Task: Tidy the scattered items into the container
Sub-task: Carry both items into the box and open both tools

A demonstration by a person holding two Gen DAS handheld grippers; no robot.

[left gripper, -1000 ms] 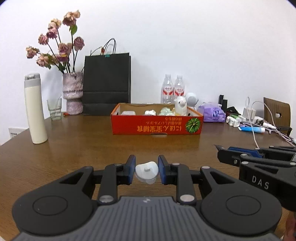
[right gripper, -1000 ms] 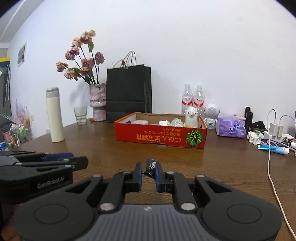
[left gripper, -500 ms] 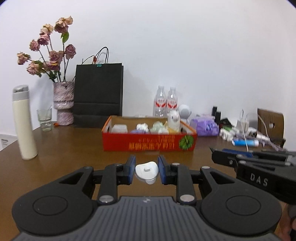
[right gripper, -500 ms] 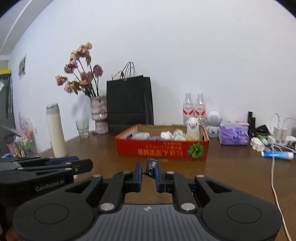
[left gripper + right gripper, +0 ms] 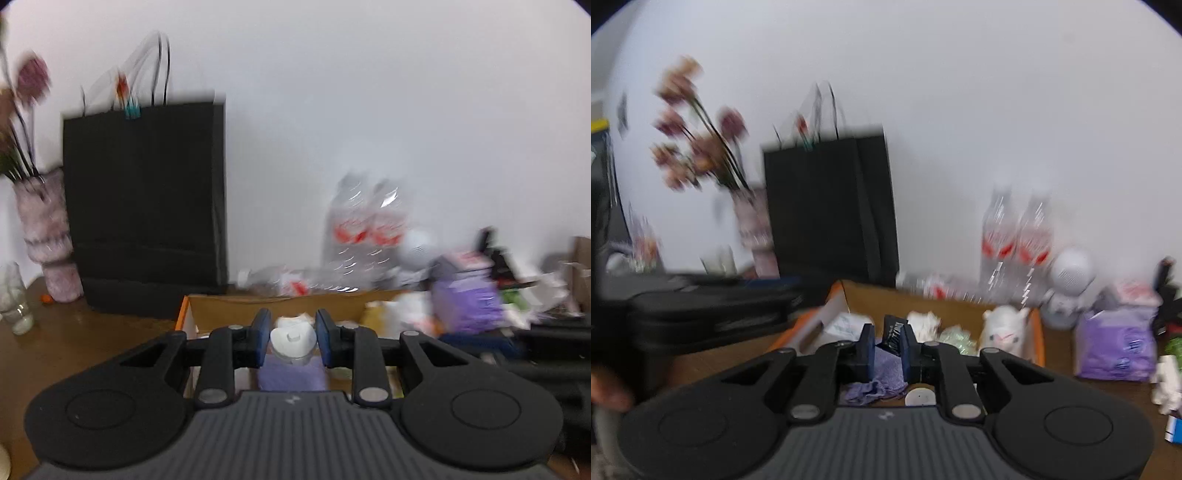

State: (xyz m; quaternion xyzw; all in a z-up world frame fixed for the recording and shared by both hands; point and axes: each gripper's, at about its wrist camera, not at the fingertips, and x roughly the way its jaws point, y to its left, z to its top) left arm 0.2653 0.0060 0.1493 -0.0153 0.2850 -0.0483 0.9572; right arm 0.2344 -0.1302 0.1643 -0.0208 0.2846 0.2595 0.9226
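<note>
My left gripper is shut on a small white plastic piece and holds it above the open cardboard box. My right gripper is shut on a small black packet and holds it above the same box. The box holds a purple cloth, white and green wrapped items and a white plush alpaca. The left gripper's body shows at the left of the right wrist view. Both views are motion-blurred.
A black paper bag and a vase of dried flowers stand behind the box. Two water bottles, a white round speaker and a purple tissue pack are at the right. A glass stands at the far left.
Both grippers have moved forward from the table's front to above the box, still holding their items. The box now fills the space under the fingers.
</note>
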